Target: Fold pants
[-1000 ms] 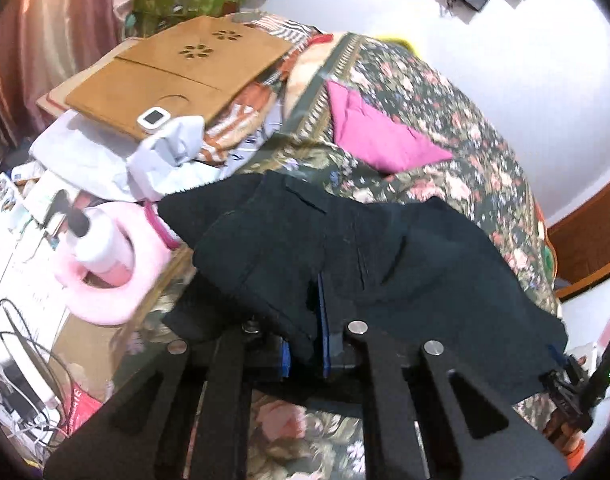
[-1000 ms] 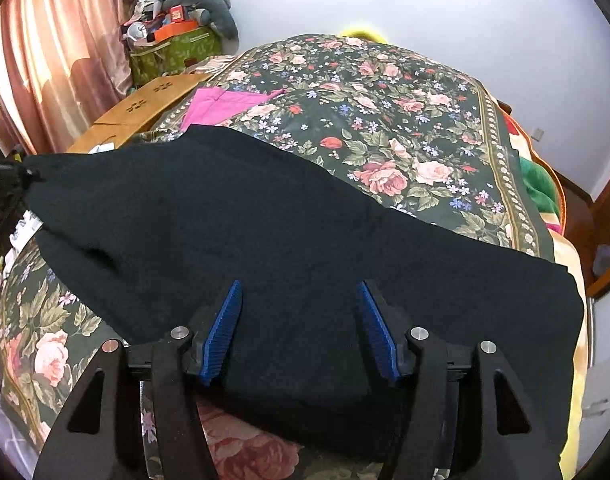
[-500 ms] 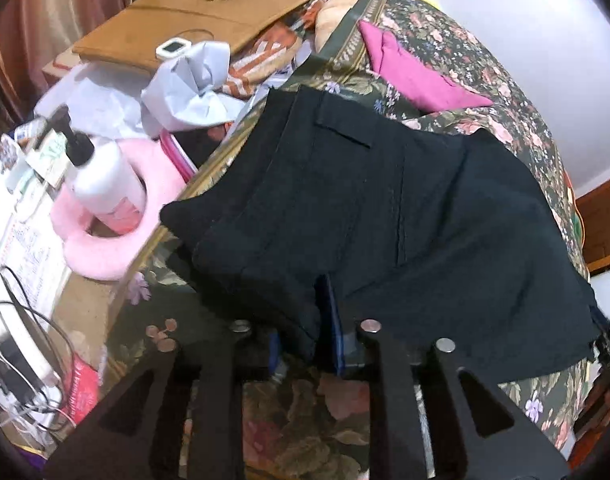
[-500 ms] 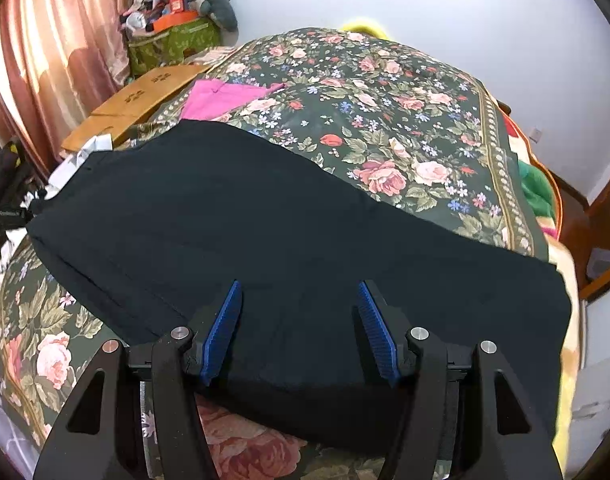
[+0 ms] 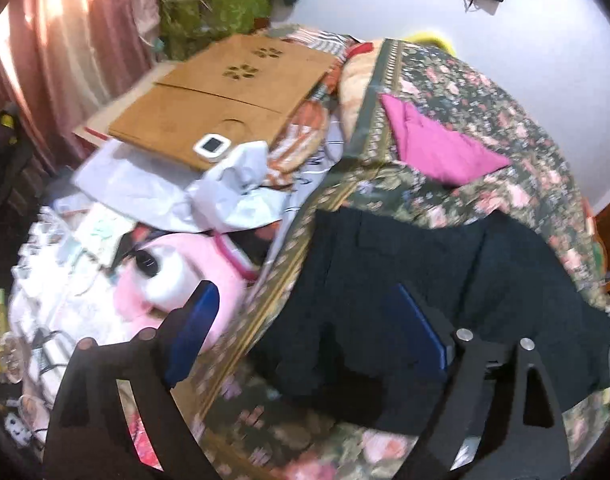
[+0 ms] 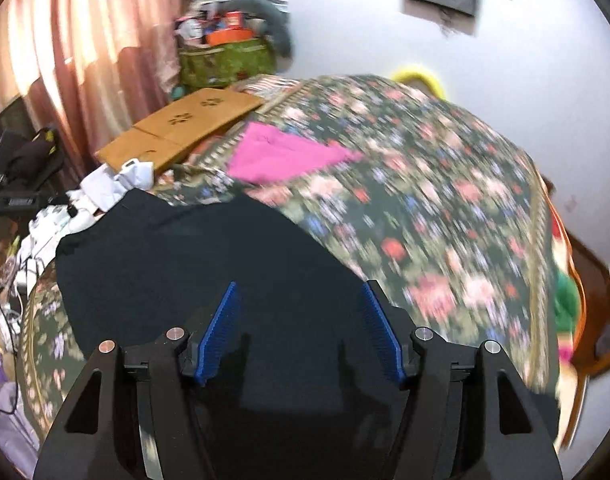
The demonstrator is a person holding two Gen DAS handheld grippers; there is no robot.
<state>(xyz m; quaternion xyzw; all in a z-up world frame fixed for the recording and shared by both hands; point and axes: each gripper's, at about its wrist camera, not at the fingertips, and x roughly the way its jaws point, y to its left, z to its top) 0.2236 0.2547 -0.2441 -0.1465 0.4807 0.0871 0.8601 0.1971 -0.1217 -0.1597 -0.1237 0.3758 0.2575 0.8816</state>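
The black pants (image 5: 417,280) lie spread on the floral bedspread (image 5: 485,120), reaching the bed's left edge. My left gripper (image 5: 305,320) is open and empty, hovering above the pants' near edge; its left finger hangs over the bedside clutter. In the right wrist view the pants (image 6: 209,264) lie flat and fill the lower middle. My right gripper (image 6: 299,320) is open and empty just above the cloth. Both views are motion-blurred.
A folded pink cloth (image 5: 437,148) lies farther up the bed, also in the right wrist view (image 6: 281,156). Left of the bed are brown cardboard (image 5: 225,96), white bags (image 5: 209,192), a pink fluffy item with a bottle (image 5: 173,276) and cables.
My left gripper has opened and let go of the pants, which now rest on the bed. Both grippers have lifted and drawn back; the right stayed open.
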